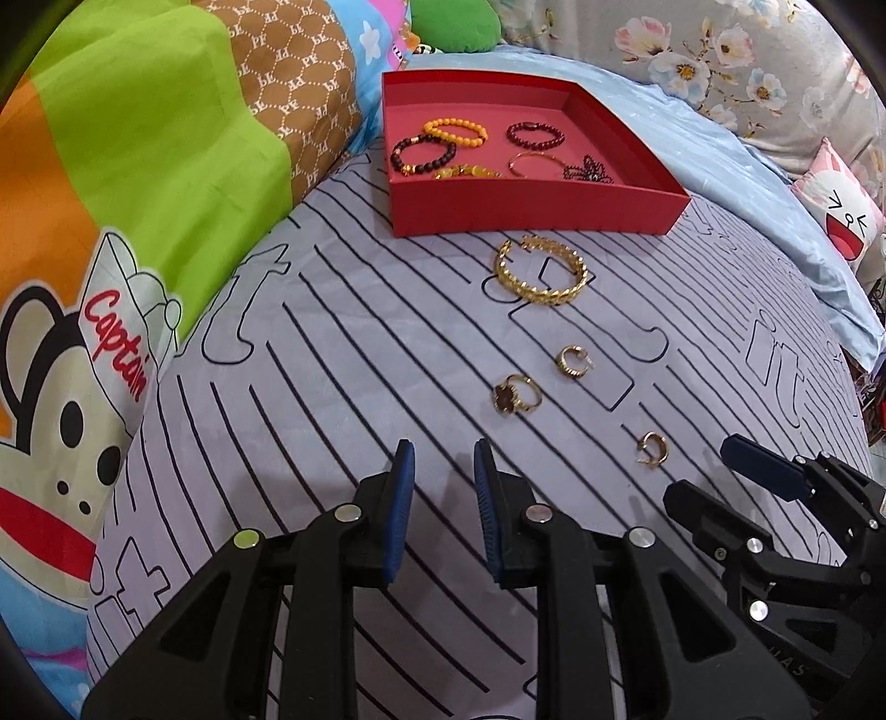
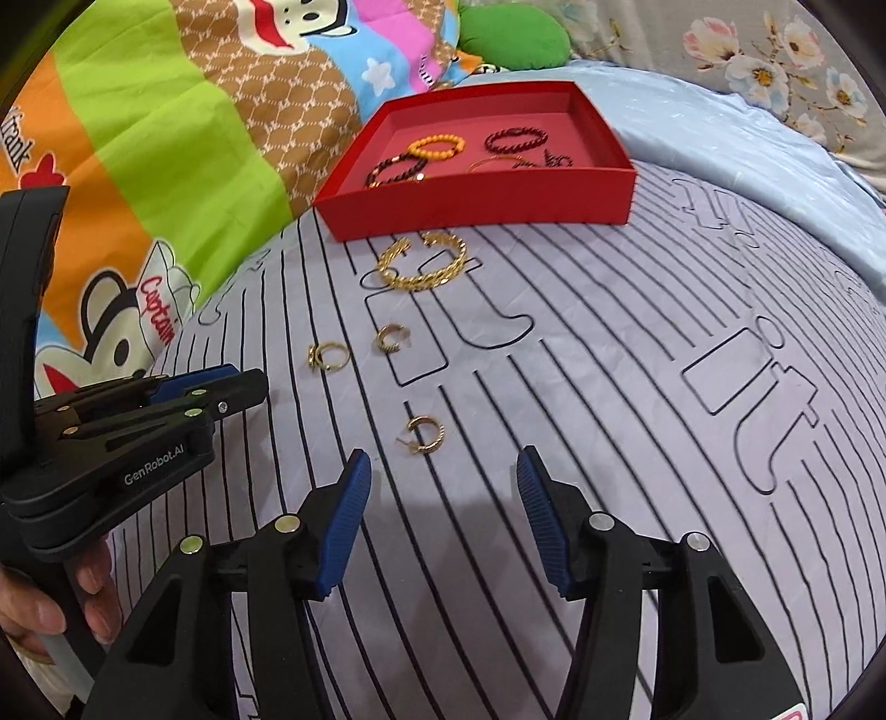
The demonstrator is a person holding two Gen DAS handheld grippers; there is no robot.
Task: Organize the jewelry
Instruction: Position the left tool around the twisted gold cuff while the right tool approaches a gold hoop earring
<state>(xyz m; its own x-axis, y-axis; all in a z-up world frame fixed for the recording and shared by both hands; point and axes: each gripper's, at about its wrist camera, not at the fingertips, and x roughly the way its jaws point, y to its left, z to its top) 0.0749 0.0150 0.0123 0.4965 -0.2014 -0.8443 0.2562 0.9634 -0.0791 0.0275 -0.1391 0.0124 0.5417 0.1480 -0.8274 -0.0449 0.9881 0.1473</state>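
A red tray (image 1: 531,213) (image 2: 476,207) at the far side of the bed holds several bead bracelets and a thin gold bangle. On the striped sheet before it lie a gold chain bracelet (image 1: 541,271) (image 2: 423,263), a gold hoop earring (image 1: 573,361) (image 2: 390,338), a gold ring with a dark stone (image 1: 515,394) (image 2: 328,354) and a second hoop earring (image 1: 653,447) (image 2: 423,435). My left gripper (image 1: 443,459) is open and empty, short of the ring. My right gripper (image 2: 443,471) is open and empty, just short of the second earring.
A colourful cartoon quilt (image 1: 111,221) is bunched along the left. A light blue sheet (image 1: 747,183) and floral pillows (image 1: 720,50) lie behind and right of the tray. A cartoon cushion (image 1: 841,216) sits at the far right.
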